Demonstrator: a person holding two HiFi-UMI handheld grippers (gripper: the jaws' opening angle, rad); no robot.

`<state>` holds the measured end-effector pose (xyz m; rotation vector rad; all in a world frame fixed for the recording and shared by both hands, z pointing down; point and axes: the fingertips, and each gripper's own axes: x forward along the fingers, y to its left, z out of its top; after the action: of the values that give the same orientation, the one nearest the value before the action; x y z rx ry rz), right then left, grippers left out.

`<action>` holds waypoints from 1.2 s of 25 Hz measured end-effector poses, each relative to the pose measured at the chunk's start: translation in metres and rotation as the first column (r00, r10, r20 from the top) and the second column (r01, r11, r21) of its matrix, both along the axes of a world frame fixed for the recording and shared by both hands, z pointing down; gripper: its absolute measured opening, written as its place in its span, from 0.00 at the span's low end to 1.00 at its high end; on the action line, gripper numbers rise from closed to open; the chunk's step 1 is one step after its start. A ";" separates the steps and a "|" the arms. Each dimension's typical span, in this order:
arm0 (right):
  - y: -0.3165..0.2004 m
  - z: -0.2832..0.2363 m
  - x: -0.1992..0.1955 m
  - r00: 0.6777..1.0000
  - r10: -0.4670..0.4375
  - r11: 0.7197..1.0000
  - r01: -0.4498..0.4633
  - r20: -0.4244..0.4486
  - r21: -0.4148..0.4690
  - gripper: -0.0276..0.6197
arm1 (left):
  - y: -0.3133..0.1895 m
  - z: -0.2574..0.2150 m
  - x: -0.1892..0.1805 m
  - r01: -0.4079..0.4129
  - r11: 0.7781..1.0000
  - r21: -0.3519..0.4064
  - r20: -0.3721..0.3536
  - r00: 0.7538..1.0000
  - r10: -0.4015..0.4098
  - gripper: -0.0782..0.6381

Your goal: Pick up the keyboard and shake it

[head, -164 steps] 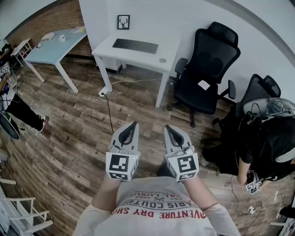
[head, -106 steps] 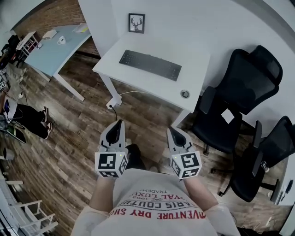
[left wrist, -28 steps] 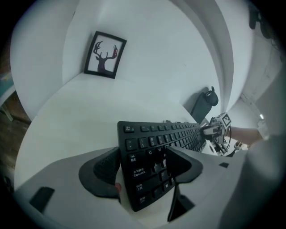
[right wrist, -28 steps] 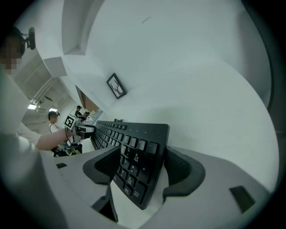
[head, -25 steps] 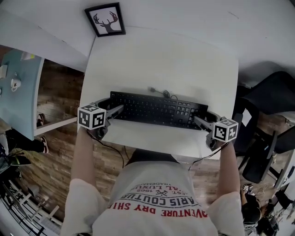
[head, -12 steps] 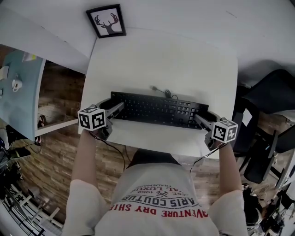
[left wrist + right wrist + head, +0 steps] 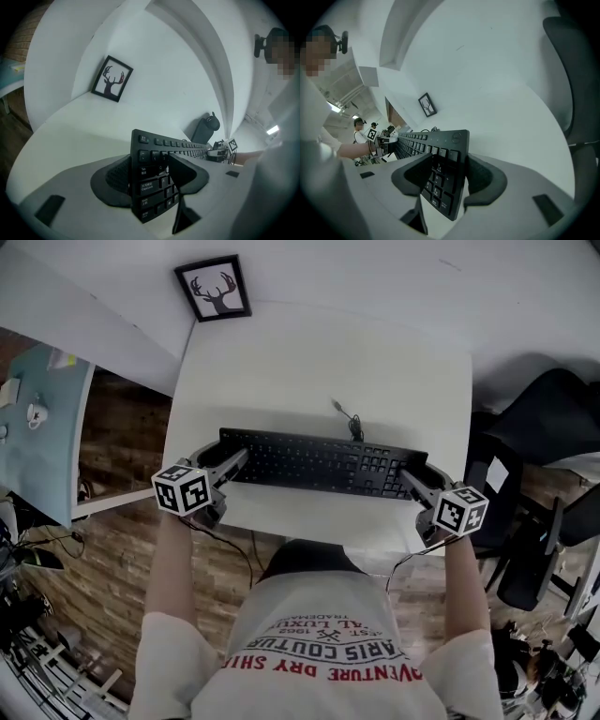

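Left gripper (image 7: 234, 461) and right gripper (image 7: 412, 476), jaws just having closed, each pinch one short end of the black keyboard (image 7: 319, 463), which spans between them over the near half of the white desk (image 7: 328, 362); its cable (image 7: 352, 424) trails from the far edge.

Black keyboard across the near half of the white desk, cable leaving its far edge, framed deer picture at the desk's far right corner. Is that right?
Not quite. The framed deer picture stands at the far left corner of the desk, not the right, as the head view shows. The keyboard and its cable are as stated.
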<state>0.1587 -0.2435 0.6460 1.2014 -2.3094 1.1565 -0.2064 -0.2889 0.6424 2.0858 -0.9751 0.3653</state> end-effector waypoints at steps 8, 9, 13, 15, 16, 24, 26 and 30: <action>-0.020 -0.083 0.012 0.999 -0.011 0.972 0.021 -0.044 0.236 0.40 | -0.018 -0.089 0.013 -0.012 0.973 0.230 -0.001 1.000 0.013 0.46; -0.025 -0.099 0.013 0.999 -0.010 0.961 0.025 -0.054 0.275 0.40 | -0.022 -0.104 0.014 -0.011 0.964 0.266 -0.006 1.000 0.013 0.46; -0.043 -0.167 0.016 0.995 -0.002 0.907 0.045 -0.102 0.419 0.40 | -0.037 -0.169 0.016 -0.012 0.911 0.412 -0.023 0.999 0.024 0.46; -0.046 -0.203 0.017 0.992 0.010 0.871 0.052 -0.123 0.488 0.40 | -0.040 -0.201 0.017 -0.014 0.885 0.466 -0.031 0.999 0.033 0.46; -0.046 -0.222 0.018 0.991 0.017 0.849 0.056 -0.132 0.526 0.40 | -0.041 -0.218 0.018 -0.014 0.869 0.495 -0.036 0.999 0.037 0.46; -0.039 -0.347 0.028 0.982 0.079 0.622 0.088 -0.174 0.778 0.40 | -0.038 -0.346 0.029 0.003 0.656 0.754 -0.057 0.997 0.061 0.46; -0.034 -0.369 0.028 0.979 0.095 0.565 0.094 -0.178 0.819 0.40 | -0.034 -0.370 0.030 0.000 0.606 0.796 -0.051 0.996 0.067 0.46; -0.017 -0.409 0.019 0.973 0.137 0.421 0.112 -0.185 0.900 0.40 | -0.025 -0.413 0.023 0.000 0.507 0.862 -0.056 0.994 0.094 0.46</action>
<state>0.1780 -0.2608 0.2365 1.5187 -2.7427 -0.4543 -0.1835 -0.3134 0.2293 3.0072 -1.1809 -0.3063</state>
